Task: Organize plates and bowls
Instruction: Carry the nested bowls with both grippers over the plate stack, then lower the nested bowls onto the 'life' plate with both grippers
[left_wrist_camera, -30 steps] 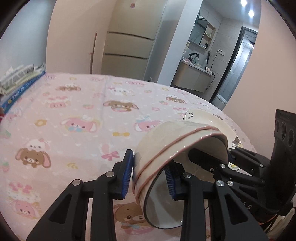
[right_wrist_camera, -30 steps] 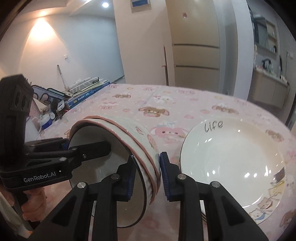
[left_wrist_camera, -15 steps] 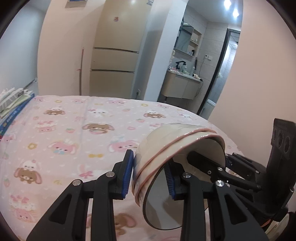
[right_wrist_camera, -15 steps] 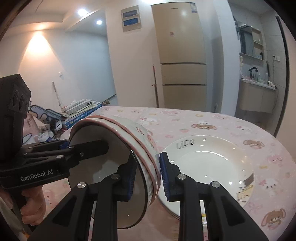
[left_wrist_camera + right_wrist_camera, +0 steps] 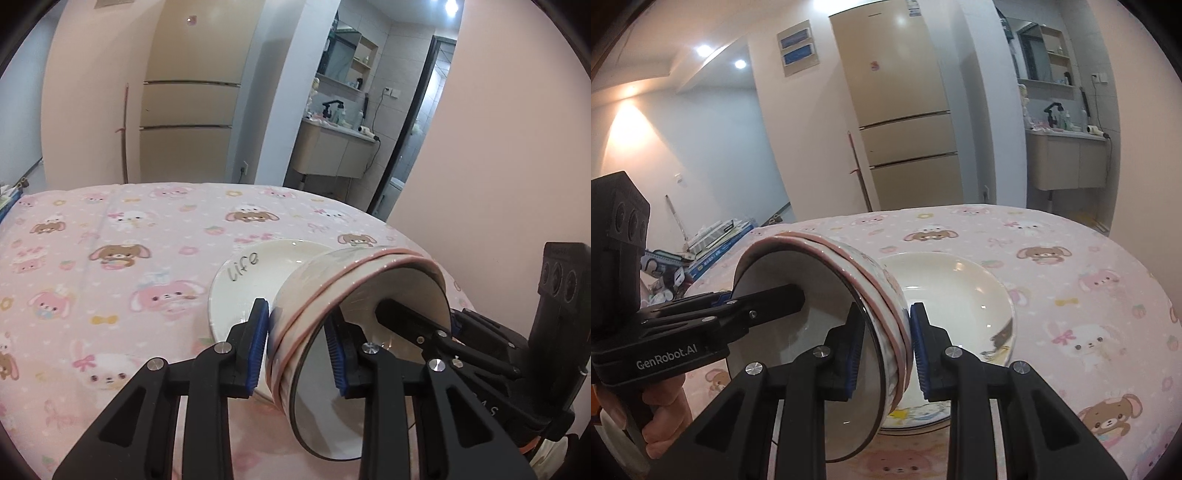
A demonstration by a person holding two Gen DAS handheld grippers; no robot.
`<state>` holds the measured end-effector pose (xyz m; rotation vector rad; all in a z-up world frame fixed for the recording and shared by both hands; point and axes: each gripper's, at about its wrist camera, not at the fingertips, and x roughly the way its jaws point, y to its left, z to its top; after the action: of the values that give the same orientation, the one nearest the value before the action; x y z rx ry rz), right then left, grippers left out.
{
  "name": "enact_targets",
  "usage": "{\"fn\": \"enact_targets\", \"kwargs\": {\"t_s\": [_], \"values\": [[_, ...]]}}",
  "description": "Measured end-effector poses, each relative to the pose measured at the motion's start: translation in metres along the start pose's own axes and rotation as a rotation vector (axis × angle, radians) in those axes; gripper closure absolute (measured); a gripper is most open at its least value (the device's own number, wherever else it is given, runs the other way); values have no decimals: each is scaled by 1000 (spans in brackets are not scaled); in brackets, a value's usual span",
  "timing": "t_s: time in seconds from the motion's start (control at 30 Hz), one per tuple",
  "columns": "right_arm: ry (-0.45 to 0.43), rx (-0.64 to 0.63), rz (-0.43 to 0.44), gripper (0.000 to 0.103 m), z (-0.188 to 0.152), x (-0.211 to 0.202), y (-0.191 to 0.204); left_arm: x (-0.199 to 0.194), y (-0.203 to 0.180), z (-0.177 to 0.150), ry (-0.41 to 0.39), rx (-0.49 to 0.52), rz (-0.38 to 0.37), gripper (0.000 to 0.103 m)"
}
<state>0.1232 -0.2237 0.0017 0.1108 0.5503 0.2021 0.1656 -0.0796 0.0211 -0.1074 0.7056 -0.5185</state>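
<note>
Two nested white bowls with pink rims (image 5: pixel 354 288) (image 5: pixel 827 295) hang in the air above the table. My left gripper (image 5: pixel 297 350) is shut on their rim from one side. My right gripper (image 5: pixel 884 349) is shut on the rim from the opposite side. Each gripper has one finger inside the bowls and one outside. Below and just behind the bowls lies a stack of white deep plates (image 5: pixel 255 273) (image 5: pixel 960 291); the top one is marked "Life". The bowls sit over the plates' near edge.
The round table carries a pink cartoon tablecloth (image 5: pixel 110 266) (image 5: pixel 1089 295). Books and clutter (image 5: pixel 713 240) lie beyond the table's left edge. A fridge (image 5: pixel 905 122) and a washbasin cabinet (image 5: pixel 332 151) stand beyond the table.
Both grippers have carried the bowls together toward the plates, which now sit closer below and behind the bowls. The grip on the rim is unchanged.
</note>
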Motion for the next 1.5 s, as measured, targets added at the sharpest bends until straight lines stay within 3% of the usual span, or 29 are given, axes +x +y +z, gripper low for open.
{"fn": "enact_targets", "kwargs": {"t_s": [0.27, 0.5, 0.77, 1.0, 1.1, 1.17, 1.27, 1.5], "values": [[3, 44, -19, 76, 1, 2, -26, 30, -14, -2, 71, 26, -9, 75], [-9, 40, -42, 77, 0, 8, -35, 37, -17, -5, 68, 41, 1, 75], [-51, -26, -94, 77, -6, 9, -26, 35, -29, -11, 9, 127, 71, 75], [-67, -62, -114, 77, -7, 9, -22, 35, -31, -13, -10, 141, 103, 75], [-66, -70, -109, 77, -5, 9, -21, 32, -38, -10, -34, 180, 171, 75], [-44, -106, -109, 77, 1, 10, -15, 32, -41, -5, -34, 204, 207, 75], [8, -158, -109, 77, 12, 16, -7, 34, -36, 3, -6, 165, 197, 74], [36, -128, -55, 77, 20, 22, -15, 33, -31, 7, -1, 137, 182, 74]]}}
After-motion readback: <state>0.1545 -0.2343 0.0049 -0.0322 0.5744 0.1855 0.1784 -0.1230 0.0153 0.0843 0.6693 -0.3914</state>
